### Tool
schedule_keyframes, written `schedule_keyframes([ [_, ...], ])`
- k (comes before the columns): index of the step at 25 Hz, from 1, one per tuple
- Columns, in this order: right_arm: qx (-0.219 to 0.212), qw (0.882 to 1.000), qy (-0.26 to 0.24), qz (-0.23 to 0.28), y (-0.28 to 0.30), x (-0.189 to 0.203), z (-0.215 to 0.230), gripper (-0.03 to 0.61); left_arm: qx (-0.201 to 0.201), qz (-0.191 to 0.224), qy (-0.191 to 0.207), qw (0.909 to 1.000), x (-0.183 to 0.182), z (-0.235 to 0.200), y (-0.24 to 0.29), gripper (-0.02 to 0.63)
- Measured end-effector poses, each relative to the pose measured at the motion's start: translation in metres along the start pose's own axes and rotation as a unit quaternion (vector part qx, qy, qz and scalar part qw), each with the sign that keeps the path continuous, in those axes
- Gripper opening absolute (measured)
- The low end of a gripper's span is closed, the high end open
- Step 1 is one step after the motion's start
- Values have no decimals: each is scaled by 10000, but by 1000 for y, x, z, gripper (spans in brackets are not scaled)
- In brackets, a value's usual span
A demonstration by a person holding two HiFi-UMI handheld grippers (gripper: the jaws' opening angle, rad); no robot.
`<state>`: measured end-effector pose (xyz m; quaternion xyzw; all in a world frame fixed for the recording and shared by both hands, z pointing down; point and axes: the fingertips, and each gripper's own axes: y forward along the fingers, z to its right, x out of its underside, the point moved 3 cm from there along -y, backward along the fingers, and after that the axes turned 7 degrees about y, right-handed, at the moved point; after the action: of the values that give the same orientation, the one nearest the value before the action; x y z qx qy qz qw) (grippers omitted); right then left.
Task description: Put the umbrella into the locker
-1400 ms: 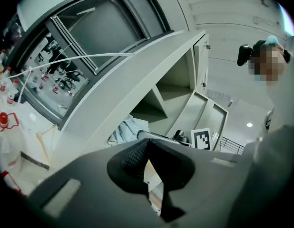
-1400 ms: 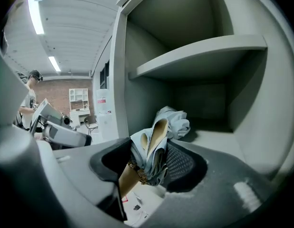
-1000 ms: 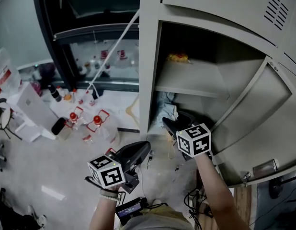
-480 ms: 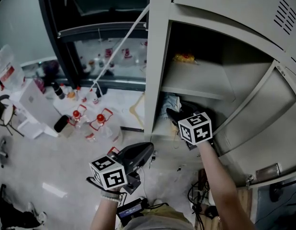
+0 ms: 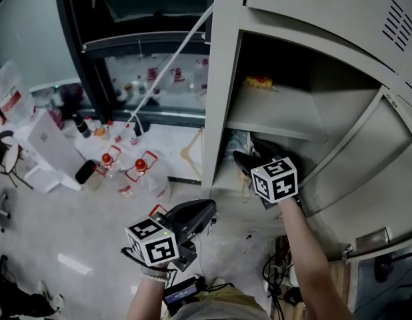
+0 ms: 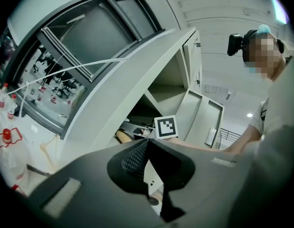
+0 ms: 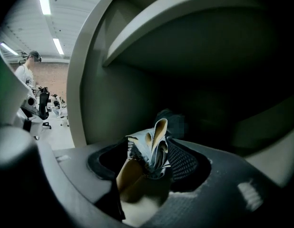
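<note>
Head view is showing the grey locker [image 5: 221,79] standing with its door [image 5: 366,159] hanging wide open on the right. The right gripper [image 5: 246,160] is reaching into the compartment under the shelf [image 5: 273,115]. Its jaws have just been spreading and are now standing slack around the folded umbrella [image 7: 151,148], which is lying between them inside that compartment, nearer one pad. The left gripper [image 5: 207,213] is hovering outside the locker, clenched on nothing.
</note>
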<state>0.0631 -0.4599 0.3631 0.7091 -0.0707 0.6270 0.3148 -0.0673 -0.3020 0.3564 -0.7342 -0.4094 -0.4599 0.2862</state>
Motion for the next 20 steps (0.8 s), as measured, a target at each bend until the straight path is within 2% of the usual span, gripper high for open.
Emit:
schedule_keyframes([
  [3, 34, 9998, -108, 134, -21, 4, -9, 241, -5, -18, 62, 10000, -1, 0, 2, 12],
  [7, 257, 9988, -333, 260, -48, 16, -21, 108, 23, -35, 123, 9999, -2, 1, 5, 12],
  [9, 441, 9978, -375, 316, -59, 21, -25, 12, 38, -35, 142, 9999, -2, 1, 7, 12],
  [12, 515, 9975, -422, 254, -70, 31, -33, 1, 61, -42, 179, 9998, -2, 3, 8, 12],
  [17, 284, 9993, -251, 1, -69, 49, -51, 0, 106, 33, 165, 9998, -4, 6, 7, 12],
  [20, 309, 9993, -163, -114, -61, 56, -50, 0, 117, 71, 202, 9997, -4, 7, 5, 12],
])
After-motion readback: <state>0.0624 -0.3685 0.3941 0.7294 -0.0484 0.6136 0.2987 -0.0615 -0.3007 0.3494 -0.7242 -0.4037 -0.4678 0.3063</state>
